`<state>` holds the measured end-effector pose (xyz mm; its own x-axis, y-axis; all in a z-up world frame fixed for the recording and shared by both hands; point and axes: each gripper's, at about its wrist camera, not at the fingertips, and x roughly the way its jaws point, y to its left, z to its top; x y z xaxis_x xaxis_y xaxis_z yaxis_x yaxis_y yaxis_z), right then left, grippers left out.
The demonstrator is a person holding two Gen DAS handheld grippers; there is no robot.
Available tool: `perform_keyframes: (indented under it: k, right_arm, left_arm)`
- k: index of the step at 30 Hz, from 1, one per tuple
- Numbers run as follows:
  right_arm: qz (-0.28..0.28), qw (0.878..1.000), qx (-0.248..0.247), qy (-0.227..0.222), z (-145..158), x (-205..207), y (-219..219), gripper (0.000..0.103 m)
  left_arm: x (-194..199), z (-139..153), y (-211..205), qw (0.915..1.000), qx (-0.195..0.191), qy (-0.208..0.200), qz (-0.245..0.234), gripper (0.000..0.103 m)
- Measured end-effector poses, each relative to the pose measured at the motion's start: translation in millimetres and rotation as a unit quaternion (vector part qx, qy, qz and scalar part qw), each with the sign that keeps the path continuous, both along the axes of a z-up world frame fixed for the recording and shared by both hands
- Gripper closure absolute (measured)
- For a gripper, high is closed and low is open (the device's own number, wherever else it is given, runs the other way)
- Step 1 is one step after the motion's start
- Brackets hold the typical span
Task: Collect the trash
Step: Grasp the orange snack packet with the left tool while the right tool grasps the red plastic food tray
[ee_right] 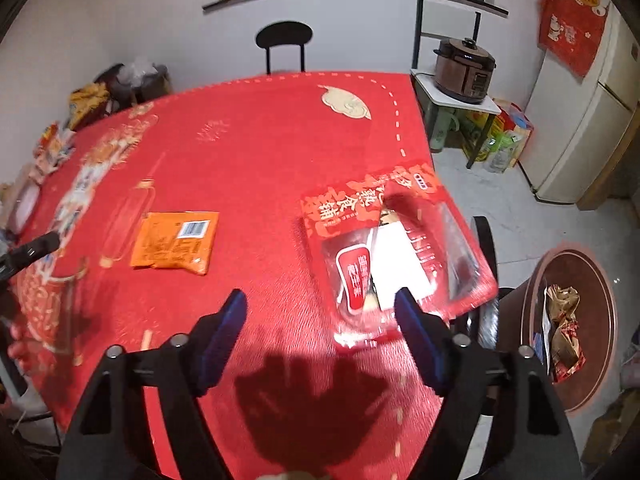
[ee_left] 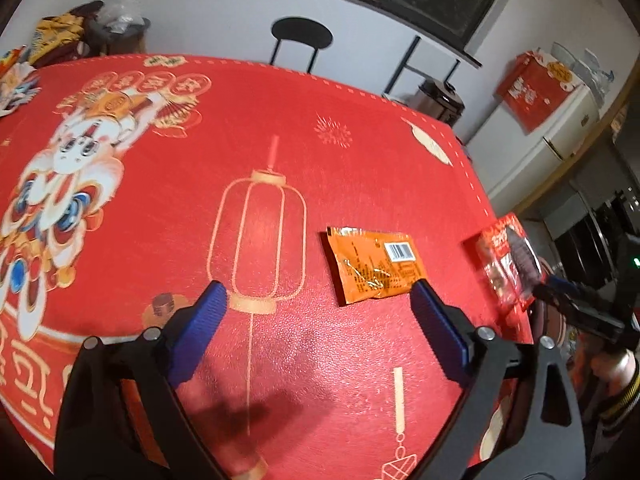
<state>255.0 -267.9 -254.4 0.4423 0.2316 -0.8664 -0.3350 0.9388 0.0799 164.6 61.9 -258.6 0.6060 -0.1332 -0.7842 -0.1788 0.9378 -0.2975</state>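
An orange snack wrapper [ee_left: 372, 266] lies flat on the red tablecloth [ee_left: 260, 120], just ahead of my left gripper's right finger; it also shows in the right wrist view [ee_right: 176, 242]. My left gripper [ee_left: 318, 300] is open and empty above the cloth. A red and clear food package [ee_right: 394, 240] lies near the table's right edge, touching the right finger of my right gripper [ee_right: 320, 308], which is open. From the left wrist view the package [ee_left: 506, 260] stands tilted up beside the right gripper.
A brown trash bin [ee_right: 572, 324] holding crumpled wrappers stands on the floor right of the table. A black chair [ee_right: 284, 44], a rice cooker [ee_right: 466, 70] on a shelf and a white fridge [ee_right: 580, 128] stand beyond. Bags clutter the table's far left [ee_right: 56, 144].
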Motion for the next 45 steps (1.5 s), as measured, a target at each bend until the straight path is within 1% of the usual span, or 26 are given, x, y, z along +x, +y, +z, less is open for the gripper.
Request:
perform_keyframes:
  k: [1, 4, 7, 10, 13, 14, 15, 16, 18, 22, 26, 29, 32, 37, 39, 41, 42, 43, 44, 45]
  right_arm:
    - [-0.007, 1.0, -0.004, 0.004, -4.0, 4.0, 1.8, 0.033]
    - [-0.036, 0.999, -0.02, 0.026, -21.7, 19.9, 7.5, 0.034]
    - [-0.05, 0.997, -0.057, 0.026, -34.4, 26.5, 16.6, 0.034]
    - [-0.063, 0.995, -0.073, 0.029, -42.7, 30.0, 19.5, 0.037]
    - [-0.071, 0.994, -0.08, 0.037, -48.4, 31.6, 20.2, 0.045]
    - [-0.073, 0.993, -0.08, 0.04, -49.9, 32.0, 19.8, 0.053]
    - [-0.074, 0.993, -0.077, 0.045, -52.0, 31.4, 19.4, 0.066]
    - [-0.076, 0.993, -0.076, 0.045, -52.1, 31.5, 20.0, 0.066]
    - [-0.071, 0.995, -0.059, 0.043, -48.5, 27.1, 21.6, 0.07]
    - [-0.052, 0.997, -0.043, 0.032, -39.6, 19.5, 30.9, 0.072]
    - [-0.04, 0.999, -0.026, 0.025, -31.9, 10.8, 41.1, 0.073]
    - [-0.029, 0.999, -0.021, 0.025, -29.1, 5.6, 48.1, 0.073]
    - [-0.016, 0.999, -0.02, 0.027, -30.6, -0.7, 56.8, 0.073]
    - [-0.011, 0.999, -0.014, 0.035, -34.6, -6.7, 62.3, 0.073]
    - [-0.008, 0.999, -0.012, 0.035, -34.5, -8.0, 64.7, 0.073]
    - [-0.006, 0.999, -0.01, 0.035, -34.5, -9.5, 66.1, 0.073]
    - [-0.005, 0.999, -0.009, 0.035, -33.6, -9.9, 67.2, 0.073]
    - [-0.004, 0.999, -0.008, 0.035, -32.7, -10.5, 67.4, 0.073]
    - [-0.003, 0.999, -0.007, 0.035, -31.6, -11.0, 67.8, 0.073]
    - [-0.002, 0.999, -0.005, 0.034, -30.1, -11.4, 68.3, 0.073]
  left_arm:
    - [2.9, -4.1, 1.3, 1.0, -0.004, 0.003, -0.006, 0.015]
    - [12.7, -14.0, 7.2, 0.9996, -0.019, 0.004, -0.019, 0.02]
    - [24.5, -25.8, 14.4, 0.9991, -0.036, 0.014, -0.02, 0.025]
    - [36.9, -36.8, 14.0, 0.9983, -0.041, 0.025, -0.032, 0.029]
    - [49.4, -45.5, 6.1, 0.9974, -0.035, 0.03, -0.056, 0.029]
    - [53.6, -48.0, 2.2, 0.9968, -0.035, 0.033, -0.064, 0.029]
    - [57.6, -50.6, -1.8, 0.9962, -0.035, 0.035, -0.072, 0.029]
    - [61.0, -53.0, -5.5, 0.9956, -0.035, 0.036, -0.079, 0.029]
    - [65.3, -57.0, -10.1, 0.9947, -0.035, 0.038, -0.089, 0.03]
    - [75.1, -63.6, -18.5, 0.9932, -0.036, 0.04, -0.104, 0.039]
    - [80.3, -71.0, -17.3, 0.9933, -0.05, 0.046, -0.094, 0.046]
    - [83.4, -74.1, -17.1, 0.9932, -0.06, 0.045, -0.09, 0.055]
    - [88.0, -75.2, -16.9, 0.9928, -0.065, 0.043, -0.091, 0.057]
    - [96.0, -76.5, -19.9, 0.9929, -0.07, 0.038, -0.088, 0.061]
    - [97.9, -76.9, -20.8, 0.9935, -0.063, 0.036, -0.087, 0.066]
    - [101.0, -78.6, -18.7, 0.9947, -0.051, 0.037, -0.082, 0.082]
    - [102.7, -79.7, -16.3, 0.995, -0.052, 0.04, -0.075, 0.084]
    - [103.8, -80.9, -14.9, 0.9949, -0.055, 0.043, -0.072, 0.094]
    - [104.3, -81.8, -13.9, 0.9946, -0.06, 0.046, -0.071, 0.097]
    - [102.3, -81.4, -13.2, 0.9947, -0.061, 0.044, -0.071, 0.097]
